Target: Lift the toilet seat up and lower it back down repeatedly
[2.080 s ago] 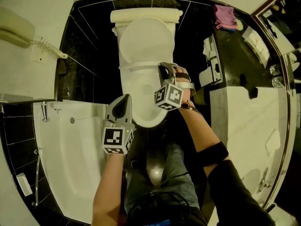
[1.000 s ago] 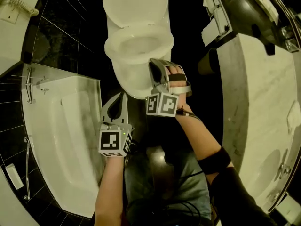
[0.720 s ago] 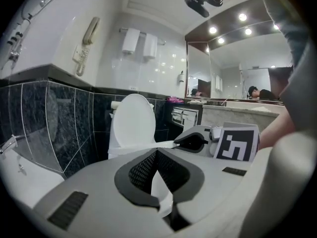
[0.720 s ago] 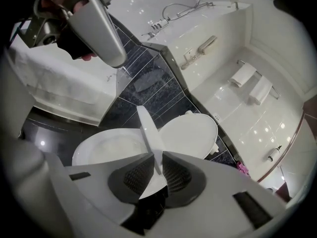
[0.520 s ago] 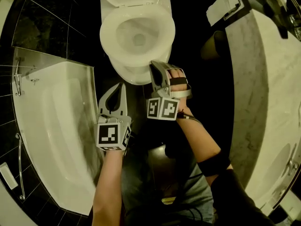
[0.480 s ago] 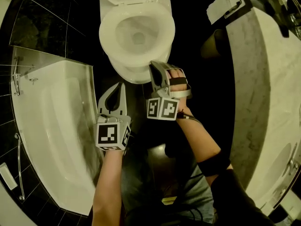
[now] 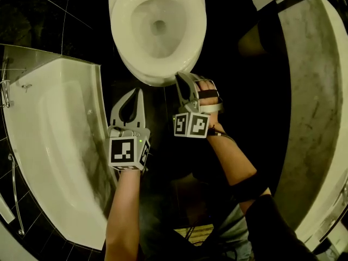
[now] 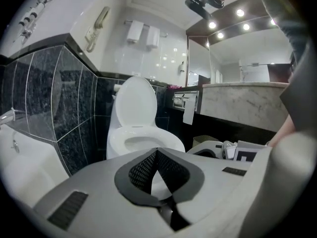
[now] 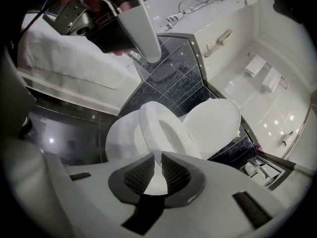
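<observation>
Since the earlier frames the toilet seat (image 7: 119, 26) has come down from well raised to low over the toilet bowl (image 7: 157, 29), and both tools have sunk with it.

Nearest the person, short of the bowl's front and a little to its left, the left tool (image 7: 137, 93) hangs with its tips together and nothing in them. Just beyond, at the bowl's front edge, the right tool (image 7: 185, 78) is clamped on the seat's front rim; its own view shows the white edge pinched in the narrow gap between the pads. Behind the bowl the lid (image 8: 133, 100) stands upright.

The hold is only a thin bite on a smooth, rounded rim. I judge that if the pads slide off before the seat rests, it would drop and bang on the bowl.

Whether the seat already touches the bowl is hard to make out. The head view cuts off the lid, and the floor around the bowl is too dark to read.
</observation>
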Motion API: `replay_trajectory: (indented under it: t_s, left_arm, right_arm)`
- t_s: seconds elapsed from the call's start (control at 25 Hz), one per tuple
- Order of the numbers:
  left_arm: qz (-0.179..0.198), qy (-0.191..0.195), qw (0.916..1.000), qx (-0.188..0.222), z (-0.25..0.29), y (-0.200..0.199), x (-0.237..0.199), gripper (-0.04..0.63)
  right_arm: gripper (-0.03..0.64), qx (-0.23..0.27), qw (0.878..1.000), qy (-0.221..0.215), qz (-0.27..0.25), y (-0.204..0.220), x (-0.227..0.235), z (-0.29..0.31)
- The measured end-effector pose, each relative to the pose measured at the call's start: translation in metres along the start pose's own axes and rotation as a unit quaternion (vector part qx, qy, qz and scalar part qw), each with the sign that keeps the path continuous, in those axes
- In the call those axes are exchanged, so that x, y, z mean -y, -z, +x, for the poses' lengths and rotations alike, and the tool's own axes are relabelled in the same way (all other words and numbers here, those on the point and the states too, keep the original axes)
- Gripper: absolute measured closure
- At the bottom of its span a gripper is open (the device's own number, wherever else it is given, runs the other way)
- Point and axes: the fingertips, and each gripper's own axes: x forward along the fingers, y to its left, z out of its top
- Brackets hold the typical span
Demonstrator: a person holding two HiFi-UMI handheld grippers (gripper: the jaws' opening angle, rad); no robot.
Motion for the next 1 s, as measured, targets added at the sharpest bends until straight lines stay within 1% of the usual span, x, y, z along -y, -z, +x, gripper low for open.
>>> replay_trajectory:
  t_s: [0.16,0.24,0.32,0.48,0.64,0.72,0.84,0.92,1.0]
  left_arm:
    - [0.008,0.002,1.0,0.005,0.009,0.015,-0.004,0.607]
    - [0.011,0.001,0.9999,0.008,0.01,0.019,-0.008,0.607]
    - [0.012,0.0,0.9999,0.004,0.011,0.023,-0.011,0.607]
    - [0.011,0.001,0.9999,0.005,0.014,0.027,-0.011,0.607]
    - [0.01,0.005,0.9999,-0.003,0.017,0.02,-0.005,0.607]
    - [0.01,0.004,0.9999,-0.005,0.014,0.008,-0.002,0.607]
    - [0.01,0.003,0.9999,-0.006,-0.005,-0.027,0.004,0.607]
    - [0.012,0.004,0.9999,-0.01,-0.025,-0.064,0.01,0.607]
    - [0.016,0.004,0.9998,-0.01,-0.043,-0.113,0.014,0.607]
  right_arm:
    - [0.559,-0.018,1.0,-0.009,-0.001,0.023,-0.029,0.02]
    - [0.566,-0.018,1.0,-0.005,0.001,0.027,-0.036,0.024]
    - [0.566,-0.012,1.0,0.001,0.0,0.027,-0.037,0.025]
    - [0.565,-0.01,1.0,-0.001,-0.003,0.028,-0.039,0.026]
    - [0.56,-0.017,1.0,-0.016,0.0,0.029,-0.039,0.026]
    - [0.555,-0.024,1.0,-0.017,0.004,0.026,-0.028,0.022]
    - [0.558,-0.025,0.999,-0.011,0.034,0.003,0.01,-0.005]
    - [0.564,-0.02,0.998,-0.005,0.063,-0.024,0.05,-0.034]
    - [0.581,-0.008,0.995,0.009,0.094,-0.056,0.104,-0.061]
